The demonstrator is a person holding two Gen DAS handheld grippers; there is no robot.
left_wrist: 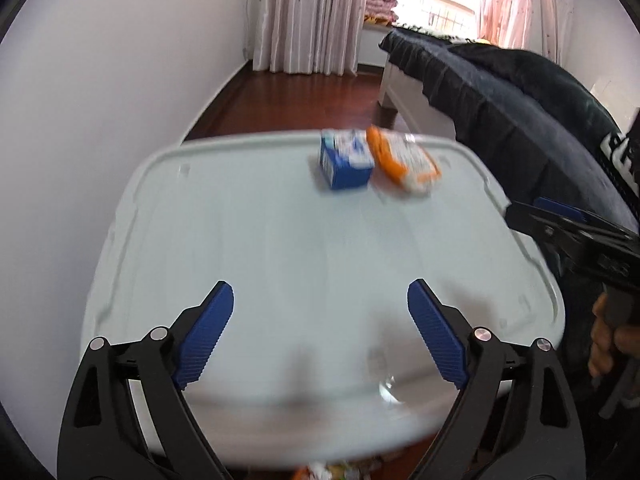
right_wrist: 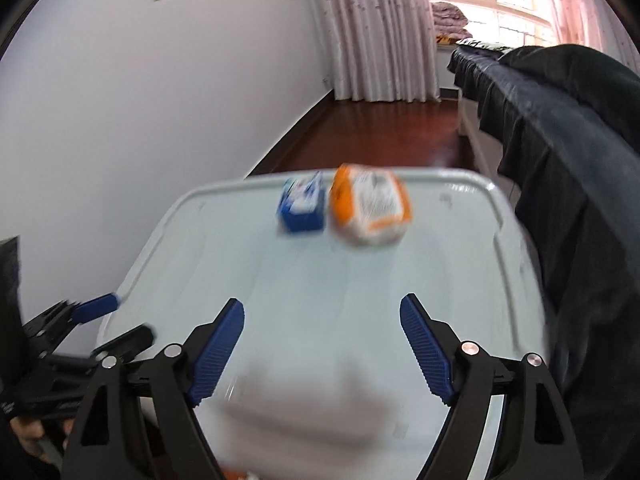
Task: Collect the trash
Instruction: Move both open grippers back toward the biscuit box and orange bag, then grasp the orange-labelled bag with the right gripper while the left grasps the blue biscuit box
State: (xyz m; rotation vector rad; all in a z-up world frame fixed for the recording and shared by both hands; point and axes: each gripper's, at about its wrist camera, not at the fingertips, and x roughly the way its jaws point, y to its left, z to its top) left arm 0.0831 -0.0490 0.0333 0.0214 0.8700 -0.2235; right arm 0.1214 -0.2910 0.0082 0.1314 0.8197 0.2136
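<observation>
We see a pale table (left_wrist: 248, 240) filling the middle of both pictures, and both pictures are blurry. Near its far edge, in the upper middle of each frame, a blue box (left_wrist: 345, 161) sits just beside an orange pack (left_wrist: 404, 164). The box is on the left and the pack is on the right. We cannot tell if they touch.

Our left gripper (left_wrist: 320, 296) is at the bottom of the left picture. Its blue pads (left_wrist: 208, 332) are spread wide apart, with only bare table between them. Our right gripper (right_wrist: 322, 312) is at the bottom of the right picture. Its pads (right_wrist: 218, 350) are spread wide too, and they pinch nothing. Both grippers are well apart from the box and the pack.

A dark cloth (left_wrist: 520, 108) hangs at the right of each frame. Pink curtains (left_wrist: 308, 12) hang at the top.
</observation>
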